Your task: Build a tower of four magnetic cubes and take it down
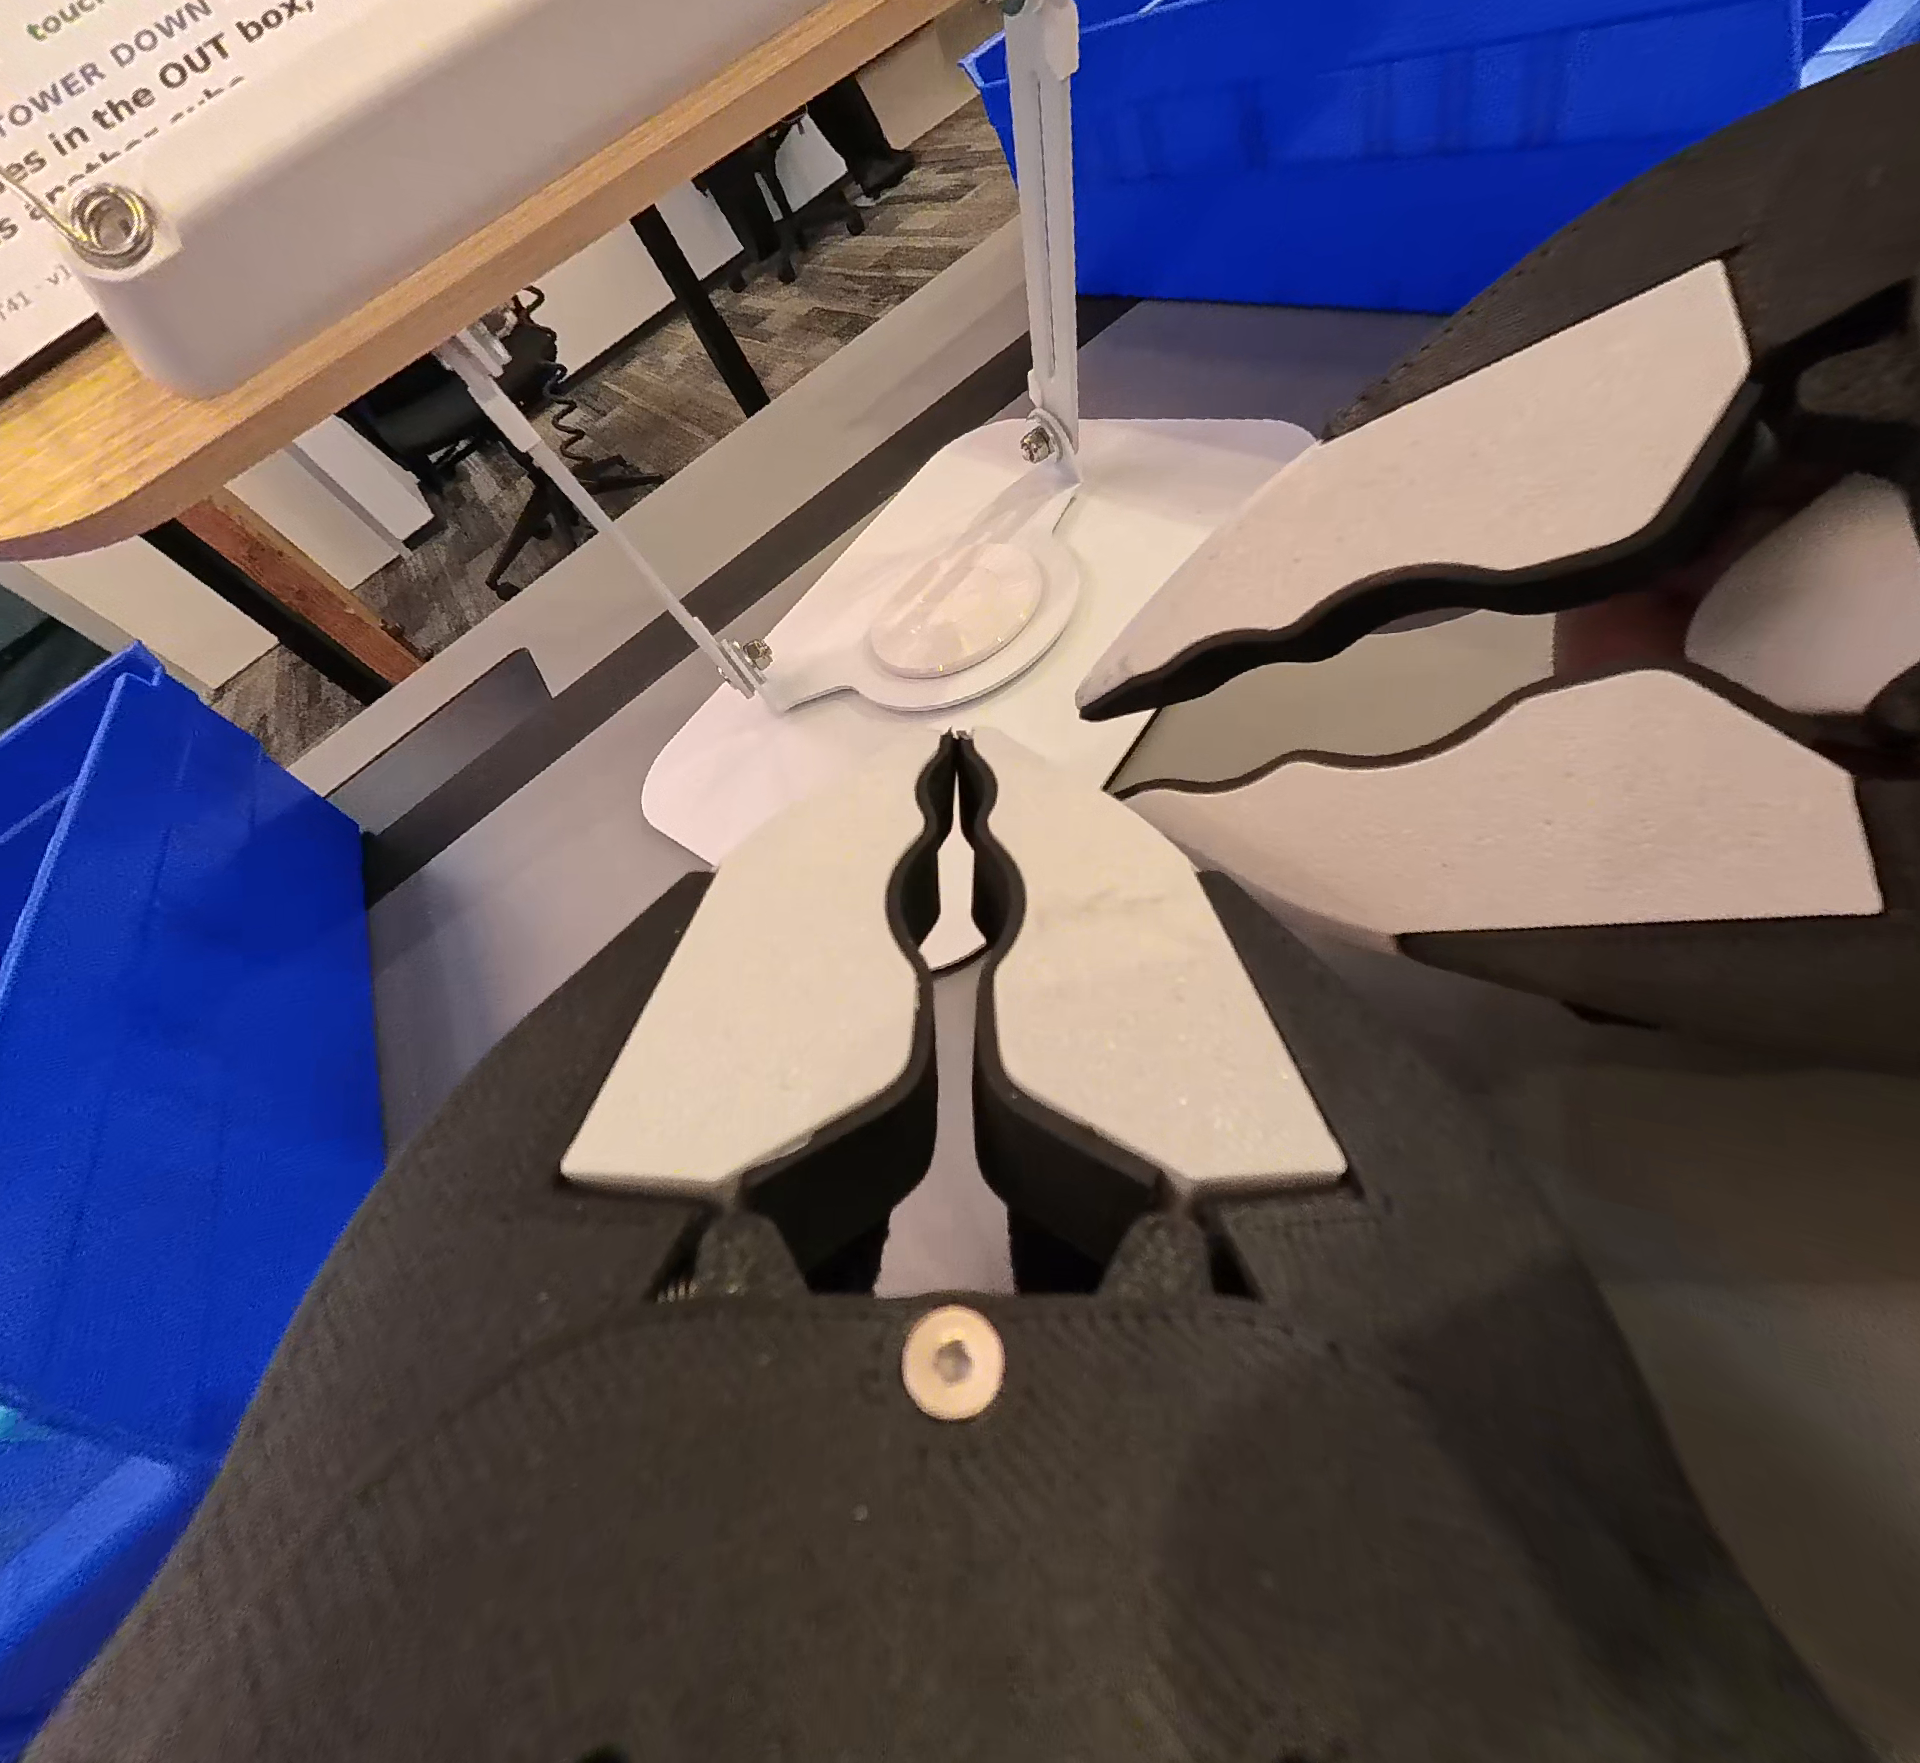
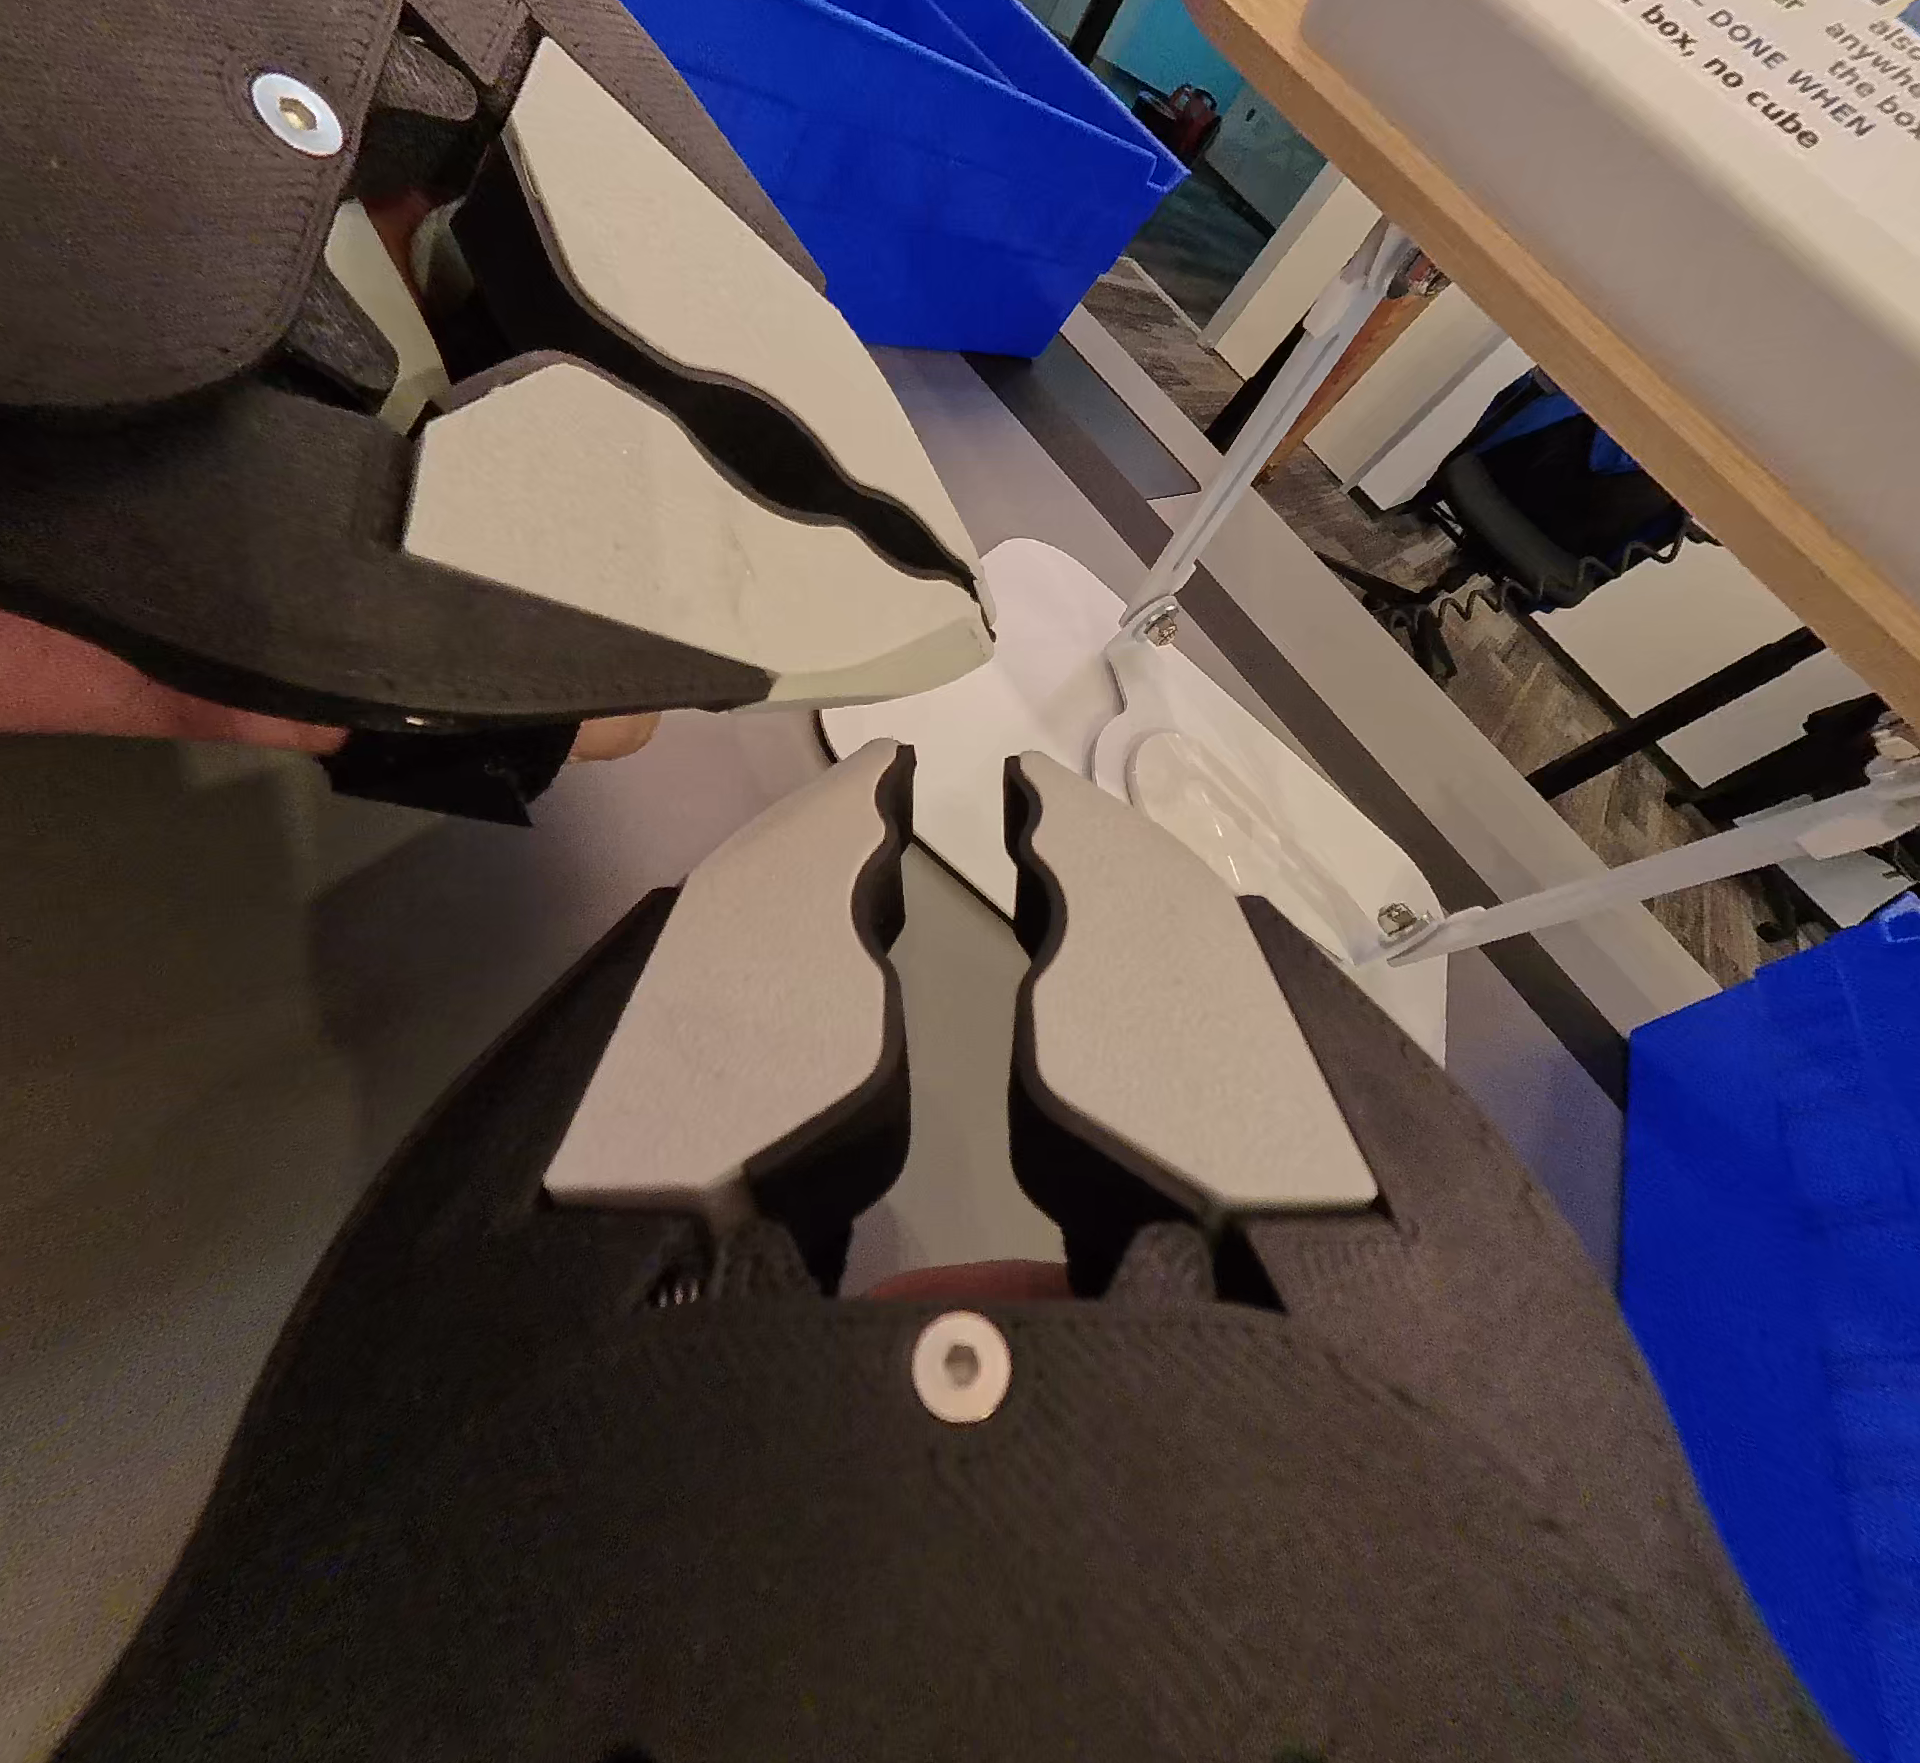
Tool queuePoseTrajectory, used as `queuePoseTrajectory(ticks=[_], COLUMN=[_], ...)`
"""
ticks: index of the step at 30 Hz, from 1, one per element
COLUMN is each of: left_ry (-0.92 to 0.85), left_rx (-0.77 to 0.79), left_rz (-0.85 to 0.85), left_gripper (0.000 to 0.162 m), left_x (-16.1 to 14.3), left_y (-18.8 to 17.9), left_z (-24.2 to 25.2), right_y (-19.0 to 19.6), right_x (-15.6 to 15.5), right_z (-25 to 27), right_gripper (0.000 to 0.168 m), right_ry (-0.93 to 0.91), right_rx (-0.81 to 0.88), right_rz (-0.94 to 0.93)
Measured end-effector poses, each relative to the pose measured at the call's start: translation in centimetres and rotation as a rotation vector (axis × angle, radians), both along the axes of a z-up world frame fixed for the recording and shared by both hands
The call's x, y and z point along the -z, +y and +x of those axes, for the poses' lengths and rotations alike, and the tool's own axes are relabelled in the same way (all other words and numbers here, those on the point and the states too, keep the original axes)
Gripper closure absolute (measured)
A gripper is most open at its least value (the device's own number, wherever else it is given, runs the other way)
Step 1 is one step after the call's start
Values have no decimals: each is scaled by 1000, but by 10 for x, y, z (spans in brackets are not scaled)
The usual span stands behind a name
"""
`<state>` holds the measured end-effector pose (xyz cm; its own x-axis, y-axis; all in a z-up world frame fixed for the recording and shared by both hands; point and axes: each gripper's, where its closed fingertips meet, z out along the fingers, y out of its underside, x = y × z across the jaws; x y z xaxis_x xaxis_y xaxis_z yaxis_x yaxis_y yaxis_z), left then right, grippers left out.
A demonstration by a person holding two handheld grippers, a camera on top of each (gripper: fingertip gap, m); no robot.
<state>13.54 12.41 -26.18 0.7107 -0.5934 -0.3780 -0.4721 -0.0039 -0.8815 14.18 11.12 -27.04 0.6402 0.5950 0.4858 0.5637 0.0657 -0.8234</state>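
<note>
Black claw (image 1: 958, 745) bodies, grey wavy-edged fingers (image 2: 748, 975), silver screws (image 2: 961, 1367)

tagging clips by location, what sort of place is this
Probably an office or lab set up for recording: blue plastic bins on a grey table, a raised instruction sheet, office chairs on carpet behind.

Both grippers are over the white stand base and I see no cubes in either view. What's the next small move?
Probably swing the left gripper left toward the blue plastic bin beside it, opening on the way. It is shut on nothing, the right gripper is slightly open and empty, and the white flat stand base between them carries no cube, so the tower is not yet started.
</note>
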Motion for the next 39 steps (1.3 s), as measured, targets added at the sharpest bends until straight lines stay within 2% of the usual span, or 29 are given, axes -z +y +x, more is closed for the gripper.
queuePoseTrajectory(ticks=[1,39], left_ry=[0,6], left_rx=[0,3], left_rz=[1,5], left_gripper=[162,162], left_x=[0,0], left_y=[0,-1], left_z=[0,0], right_y=[0,-1], right_x=[0,1], right_z=[0,-1], right_gripper=[152,152], right_ry=[0,-7], right_rx=[0,-8], right_rz=[0,2])
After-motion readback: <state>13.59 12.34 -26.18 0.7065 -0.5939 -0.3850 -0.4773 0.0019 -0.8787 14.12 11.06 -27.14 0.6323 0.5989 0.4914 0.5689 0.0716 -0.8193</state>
